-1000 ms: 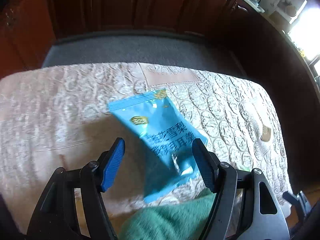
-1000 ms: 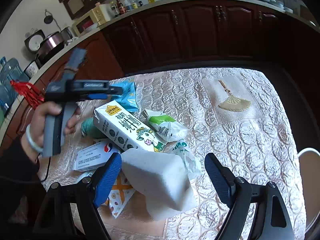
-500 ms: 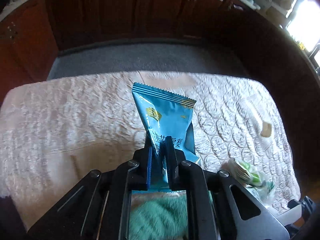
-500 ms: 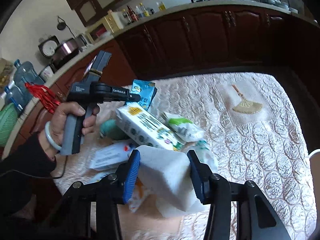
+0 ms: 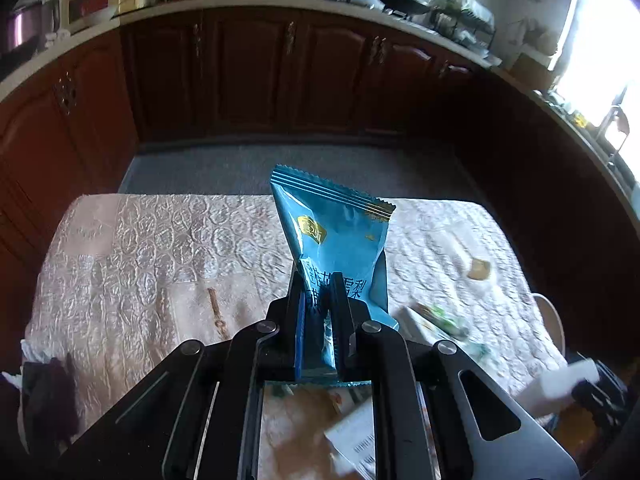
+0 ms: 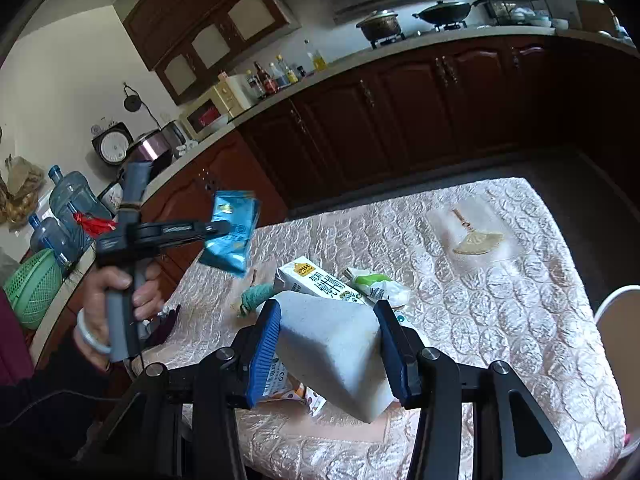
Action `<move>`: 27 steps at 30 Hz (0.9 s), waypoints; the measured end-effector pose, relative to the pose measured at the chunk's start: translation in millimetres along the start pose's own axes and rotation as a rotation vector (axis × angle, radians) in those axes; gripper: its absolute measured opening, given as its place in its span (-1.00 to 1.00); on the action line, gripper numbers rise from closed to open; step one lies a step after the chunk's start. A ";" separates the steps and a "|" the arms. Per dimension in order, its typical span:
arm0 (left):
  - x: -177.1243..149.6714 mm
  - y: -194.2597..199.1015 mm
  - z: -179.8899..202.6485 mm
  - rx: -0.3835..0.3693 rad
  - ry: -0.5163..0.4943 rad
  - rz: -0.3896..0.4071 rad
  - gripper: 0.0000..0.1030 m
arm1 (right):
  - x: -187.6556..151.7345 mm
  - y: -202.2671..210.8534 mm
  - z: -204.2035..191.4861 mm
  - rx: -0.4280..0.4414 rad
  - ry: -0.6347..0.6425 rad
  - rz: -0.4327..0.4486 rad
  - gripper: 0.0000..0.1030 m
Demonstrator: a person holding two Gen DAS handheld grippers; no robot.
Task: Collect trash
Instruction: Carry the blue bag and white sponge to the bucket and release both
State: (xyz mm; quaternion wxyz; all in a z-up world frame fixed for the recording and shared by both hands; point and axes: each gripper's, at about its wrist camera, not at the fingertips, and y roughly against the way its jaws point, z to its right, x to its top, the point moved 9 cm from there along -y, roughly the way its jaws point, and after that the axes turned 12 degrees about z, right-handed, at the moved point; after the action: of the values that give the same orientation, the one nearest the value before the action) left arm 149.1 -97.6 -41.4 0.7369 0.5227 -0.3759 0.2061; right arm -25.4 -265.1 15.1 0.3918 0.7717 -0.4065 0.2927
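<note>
The bench [image 6: 500,320] carries the trash still to be collected: a carton [image 6: 320,282], a green-and-white wrapper [image 6: 376,284] and a green wad [image 6: 256,298], all at about 12 o'clock from the right hand-held gripper [image 6: 326,344] and nearer to it than to the left. That gripper clamps a white foam block [image 6: 332,340] between its pads, long axis pointing forward and down, clear of the bench. The left hand-held gripper [image 5: 318,316] pinches a blue packet [image 5: 332,240] by its lower end; the packet stands up toward 12 o'clock, above the bench. Both are loaded, so I judge each must go to a bin, which I cannot see, before any further pick.
</note>
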 end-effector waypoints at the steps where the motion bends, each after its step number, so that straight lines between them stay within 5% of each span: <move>1: -0.7 7.3 4.4 -0.007 -0.006 0.009 -0.83 | 0.8 3.6 -0.9 -0.003 0.000 0.008 -0.11; 11: -18.4 46.6 59.8 -0.084 -0.063 0.051 -0.83 | 3.2 34.7 -2.9 -0.043 0.025 0.045 -0.11; 27: -47.3 54.3 161.2 -0.209 -0.163 0.025 -0.83 | 13.5 82.7 34.2 -0.153 0.004 0.113 -0.10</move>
State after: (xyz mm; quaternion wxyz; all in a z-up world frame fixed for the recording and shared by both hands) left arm 26.8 -222.5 -16.9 0.7517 0.4534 -0.4605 0.1317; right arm -85.0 -329.3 38.0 0.4332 0.7150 -0.4696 0.2839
